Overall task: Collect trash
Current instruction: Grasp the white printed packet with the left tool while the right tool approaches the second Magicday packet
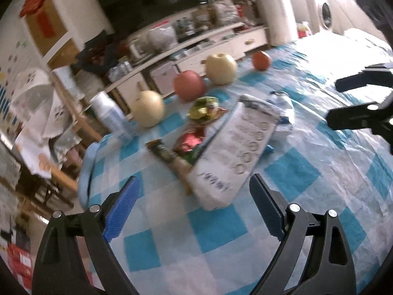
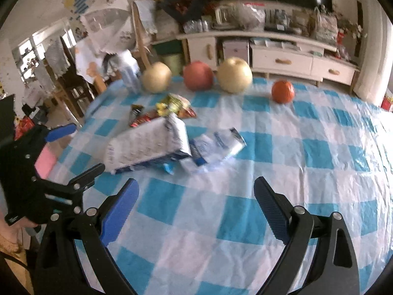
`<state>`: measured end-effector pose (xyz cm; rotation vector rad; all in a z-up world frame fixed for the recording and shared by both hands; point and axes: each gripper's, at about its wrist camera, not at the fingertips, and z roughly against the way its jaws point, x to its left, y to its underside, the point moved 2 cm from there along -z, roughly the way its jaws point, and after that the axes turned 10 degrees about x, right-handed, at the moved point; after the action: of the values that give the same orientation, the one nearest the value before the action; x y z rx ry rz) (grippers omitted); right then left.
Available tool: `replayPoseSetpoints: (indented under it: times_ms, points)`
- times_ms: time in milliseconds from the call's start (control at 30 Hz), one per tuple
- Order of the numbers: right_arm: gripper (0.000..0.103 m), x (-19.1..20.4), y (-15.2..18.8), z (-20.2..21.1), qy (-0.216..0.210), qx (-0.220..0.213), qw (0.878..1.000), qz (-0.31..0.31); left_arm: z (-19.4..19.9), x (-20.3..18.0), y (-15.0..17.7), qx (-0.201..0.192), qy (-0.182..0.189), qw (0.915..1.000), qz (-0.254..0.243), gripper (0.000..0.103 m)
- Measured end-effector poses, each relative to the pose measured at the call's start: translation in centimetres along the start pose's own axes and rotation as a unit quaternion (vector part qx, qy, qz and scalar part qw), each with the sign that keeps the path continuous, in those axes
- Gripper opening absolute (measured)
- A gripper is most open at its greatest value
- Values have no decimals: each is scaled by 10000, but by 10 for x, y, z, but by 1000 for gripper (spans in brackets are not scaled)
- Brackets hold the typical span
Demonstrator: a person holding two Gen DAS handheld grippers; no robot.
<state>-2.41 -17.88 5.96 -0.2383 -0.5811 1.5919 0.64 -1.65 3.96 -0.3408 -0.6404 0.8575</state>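
A pile of trash lies on the blue-and-white checked tablecloth (image 1: 307, 172). It holds a large white printed bag (image 1: 235, 154) (image 2: 147, 145), a smaller white-and-blue wrapper (image 1: 282, 108) (image 2: 216, 147), a green-yellow snack wrapper (image 1: 203, 108) (image 2: 175, 103), a red wrapper (image 1: 190, 141) and a dark bar wrapper (image 1: 162, 150) (image 2: 135, 113). My left gripper (image 1: 192, 186) (image 2: 81, 148) is open and empty, just short of the white bag's near end. My right gripper (image 2: 196, 185) (image 1: 340, 102) is open and empty too, a little in front of the wrappers.
Behind the trash stand a pale pear (image 1: 147, 108), a red apple (image 1: 189, 86), a yellow apple (image 1: 221, 68) and an orange (image 1: 261, 60). A white bottle (image 1: 110, 115) stands near the table's left edge. Cluttered shelves and a chair lie beyond.
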Motion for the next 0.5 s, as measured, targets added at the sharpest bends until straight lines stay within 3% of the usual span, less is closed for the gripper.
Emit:
replayPoseSetpoints:
  times_ms: [200,500]
  points:
    - [94,-22,-1,-18,-233,186,9987,-410,-22,-16,-11,110,54,9996,-255,91]
    - [94,-29,-9,-30,-189,246,9979,-573,-41,-22,-27,136,122,9992,-360,91]
